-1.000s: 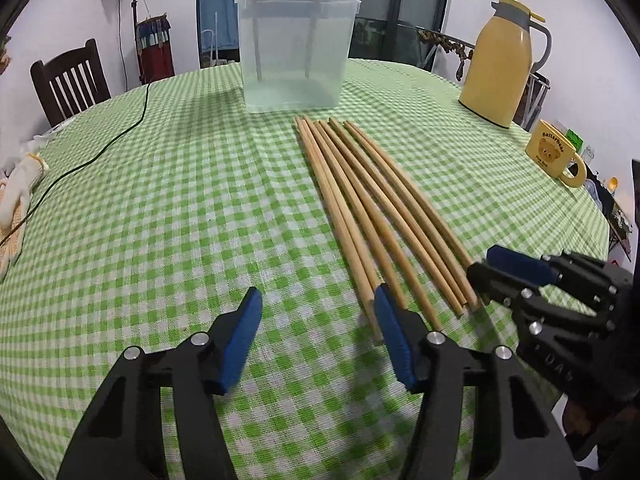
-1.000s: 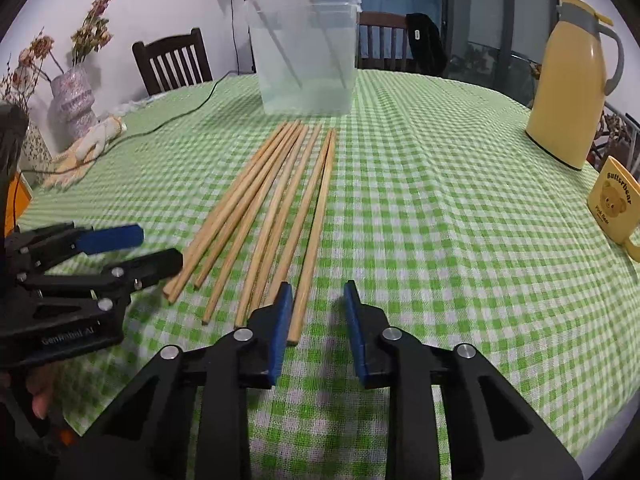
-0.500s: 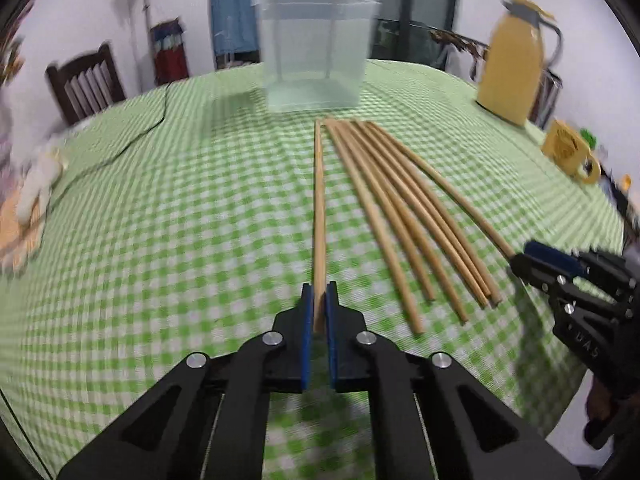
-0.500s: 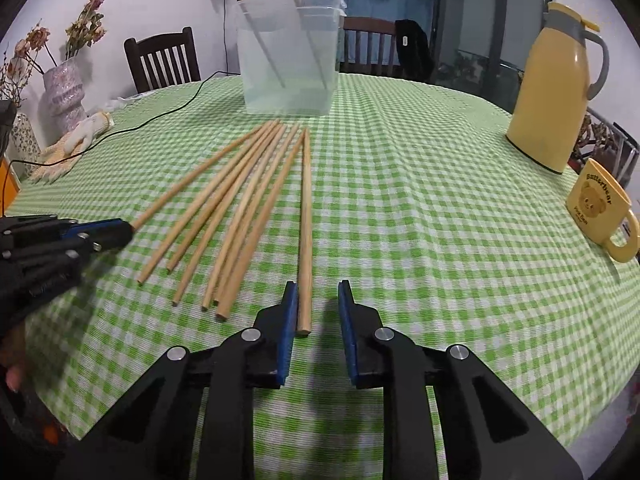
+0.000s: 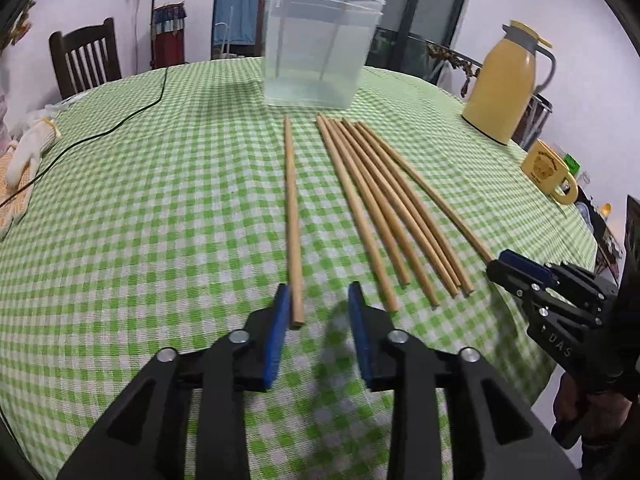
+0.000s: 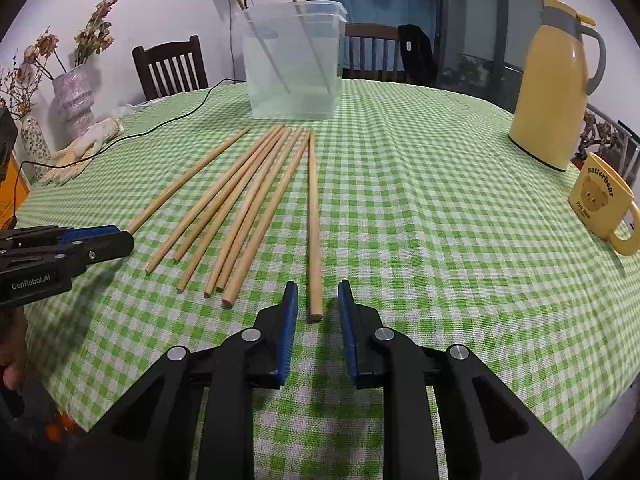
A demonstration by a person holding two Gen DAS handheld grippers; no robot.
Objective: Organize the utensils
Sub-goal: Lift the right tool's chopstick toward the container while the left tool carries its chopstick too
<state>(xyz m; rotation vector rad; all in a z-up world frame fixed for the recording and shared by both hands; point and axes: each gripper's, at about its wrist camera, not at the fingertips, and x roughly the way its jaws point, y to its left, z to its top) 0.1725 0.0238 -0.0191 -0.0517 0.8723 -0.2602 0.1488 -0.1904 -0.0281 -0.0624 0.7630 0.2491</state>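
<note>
Several long wooden chopsticks [image 5: 384,204] lie side by side on the green checked tablecloth [image 5: 160,208]. One chopstick [image 5: 292,220] lies apart to their left; its near end rests between the fingers of my left gripper [image 5: 318,300], which is open. In the right wrist view my right gripper [image 6: 318,298] is open around the near end of the rightmost chopstick [image 6: 313,224]. A clear plastic tub [image 5: 320,66] stands at the far end with two chopsticks leaning inside; it also shows in the right wrist view [image 6: 292,60].
A yellow thermos jug [image 5: 504,84] and a yellow bear mug [image 5: 548,170] stand at the right. A black cable [image 5: 100,132] and a white glove [image 5: 32,148] lie at the left. Chairs stand beyond the table.
My left gripper closed on the leftmost chopstick, pulled it left away from the bundle, and has now opened, leaving it on the cloth. My right gripper moved onto the rightmost chopstick's end.
</note>
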